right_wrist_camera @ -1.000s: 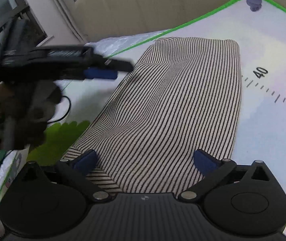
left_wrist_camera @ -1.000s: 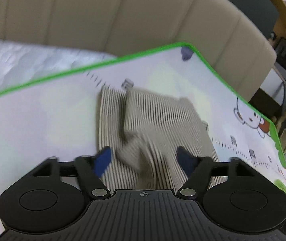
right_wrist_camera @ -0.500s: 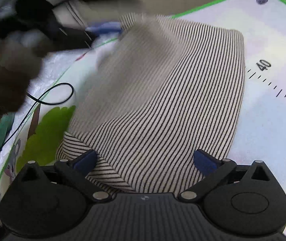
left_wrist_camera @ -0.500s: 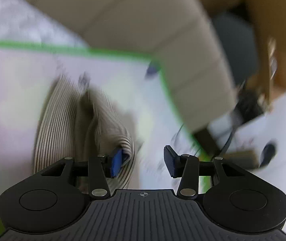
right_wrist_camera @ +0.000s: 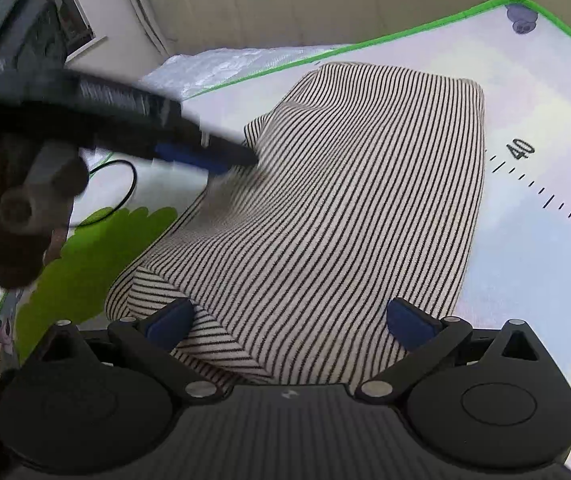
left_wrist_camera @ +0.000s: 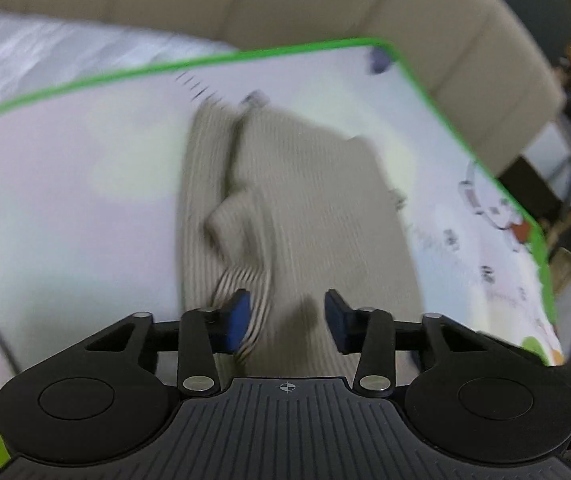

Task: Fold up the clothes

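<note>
A black-and-white striped garment lies lengthwise on the play mat. In the right wrist view my left gripper reaches in from the left to the garment's left edge, which stands up in a small peak at its tip. In the left wrist view, my left gripper has its jaws closing. A striped fold of the garment lies against the left pad, and a gap still shows before the right pad. My right gripper is wide open over the garment's near end, gripping nothing.
The mat has a green border and printed ruler marks. A beige padded sofa back rises behind it. White bedding and a black cable lie at the mat's left. A person's hand holds the left gripper.
The left gripper's jaws have narrowed from wide to a small gap. It swung off to the side and back over the garment's left edge. The right gripper has stayed put.
</note>
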Available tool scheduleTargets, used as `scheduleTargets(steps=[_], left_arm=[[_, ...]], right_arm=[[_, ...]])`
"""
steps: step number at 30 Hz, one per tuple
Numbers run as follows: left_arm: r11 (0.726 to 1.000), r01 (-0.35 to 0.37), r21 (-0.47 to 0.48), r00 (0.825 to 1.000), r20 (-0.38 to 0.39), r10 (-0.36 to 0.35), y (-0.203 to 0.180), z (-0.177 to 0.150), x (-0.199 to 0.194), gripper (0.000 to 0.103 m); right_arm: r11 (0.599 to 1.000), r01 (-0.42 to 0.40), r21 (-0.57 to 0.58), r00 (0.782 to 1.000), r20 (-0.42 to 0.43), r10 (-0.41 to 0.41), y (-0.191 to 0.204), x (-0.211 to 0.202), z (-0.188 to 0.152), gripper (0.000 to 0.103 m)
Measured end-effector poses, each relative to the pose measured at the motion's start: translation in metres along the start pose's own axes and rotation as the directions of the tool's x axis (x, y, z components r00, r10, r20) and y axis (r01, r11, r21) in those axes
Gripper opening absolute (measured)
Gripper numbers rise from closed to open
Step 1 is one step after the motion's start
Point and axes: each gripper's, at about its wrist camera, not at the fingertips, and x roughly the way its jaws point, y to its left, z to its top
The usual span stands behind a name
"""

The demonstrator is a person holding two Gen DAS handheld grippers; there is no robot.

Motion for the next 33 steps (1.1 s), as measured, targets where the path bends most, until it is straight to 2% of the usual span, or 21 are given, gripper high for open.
scheduleTargets(steps=[1, 3, 4, 5, 7, 10, 14, 17, 18, 20, 22, 24, 26, 28, 31, 32, 33], left_arm=[[1.0, -0.009, -0.014, 1.0, 0.004, 0.009, 0.003, -0.003, -0.004, 0.038], [0.999, -0.033, -0.005, 0.999, 0.017, 0.033, 0.005, -0.009, -0.011, 0.036], [0.999, -0.043, 0.013, 0.999, 0.019, 0.043, 0.006, -0.011, -0.014, 0.036], [0.998, -0.052, 0.028, 0.999, 0.01, 0.051, 0.007, -0.011, -0.014, 0.036], [0.996, -0.069, 0.047, 0.997, -0.039, 0.071, 0.01, -0.017, -0.01, 0.036], [0.992, -0.1, 0.078, 0.991, -0.082, 0.106, 0.013, -0.028, -0.005, 0.038], [0.983, -0.135, 0.124, 0.986, -0.084, 0.146, 0.01, -0.027, -0.008, 0.044], [0.976, -0.165, 0.145, 0.983, -0.055, 0.174, 0.009, -0.023, -0.014, 0.047], [0.975, -0.167, 0.147, 0.984, -0.042, 0.175, 0.009, -0.021, -0.016, 0.049], [0.973, -0.159, 0.164, 0.987, -0.01, 0.163, 0.008, -0.018, -0.023, 0.056], [0.967, -0.138, 0.214, 0.99, 0.029, 0.135, 0.003, -0.016, -0.029, 0.063], [0.95, -0.113, 0.292, 0.993, 0.06, 0.1, -0.005, -0.018, -0.036, 0.076], [0.935, -0.093, 0.342, 0.995, 0.063, 0.076, -0.009, -0.022, -0.041, 0.081], [0.937, -0.101, 0.333, 0.995, 0.049, 0.09, -0.012, -0.026, -0.04, 0.083], [0.949, -0.101, 0.3, 0.995, 0.017, 0.101, -0.009, -0.027, -0.037, 0.083], [0.948, -0.102, 0.302, 0.995, 0.025, 0.099, -0.007, -0.027, -0.038, 0.084], [0.945, -0.101, 0.31, 0.995, 0.035, 0.095, -0.007, -0.027, -0.039, 0.086]], right_arm=[[1.0, 0.0, 0.001, 1.0, 0.01, 0.0, 0.001, -0.003, 0.0, 0.1], [1.0, -0.016, 0.008, 0.999, 0.041, 0.016, -0.001, -0.016, 0.002, 0.082], [1.0, -0.016, 0.003, 0.998, 0.055, 0.016, -0.001, -0.021, 0.004, 0.069], [1.0, -0.013, -0.004, 0.998, 0.068, 0.013, -0.001, -0.025, 0.006, 0.061], [1.0, 0.008, -0.03, 0.998, 0.068, -0.006, -0.003, -0.028, 0.008, 0.058], [1.0, 0.007, 0.003, 1.0, 0.002, -0.007, -0.009, -0.015, 0.002, 0.06], [0.999, 0.014, -0.052, 0.999, -0.028, -0.016, -0.003, -0.014, 0.002, 0.069], [0.989, 0.038, -0.144, 0.999, -0.013, -0.04, 0.01, -0.019, -0.003, 0.07], [0.983, 0.046, -0.176, 0.999, -0.006, -0.048, 0.014, -0.021, -0.005, 0.07], [0.969, 0.055, -0.241, 0.998, 0.049, -0.044, 0.028, -0.034, -0.006, 0.057], [0.941, 0.04, -0.337, 0.998, 0.063, -0.02, 0.043, -0.038, -0.012, 0.053], [0.901, 0.02, -0.434, 0.999, 0.051, 0.003, 0.057, -0.038, -0.02, 0.054], [0.848, 0.019, -0.529, 1.0, 0.016, -0.012, 0.07, -0.03, -0.035, 0.075], [0.774, 0.06, -0.63, 0.998, 0.033, -0.051, 0.082, -0.025, -0.051, 0.081], [0.643, 0.125, -0.756, 0.992, 0.075, -0.105, 0.097, -0.013, -0.066, 0.082], [0.62, 0.134, -0.773, 0.99, 0.084, -0.109, 0.099, -0.01, -0.067, 0.08], [0.632, 0.138, -0.763, 0.99, 0.084, -0.116, 0.098, -0.008, -0.063, 0.076]])
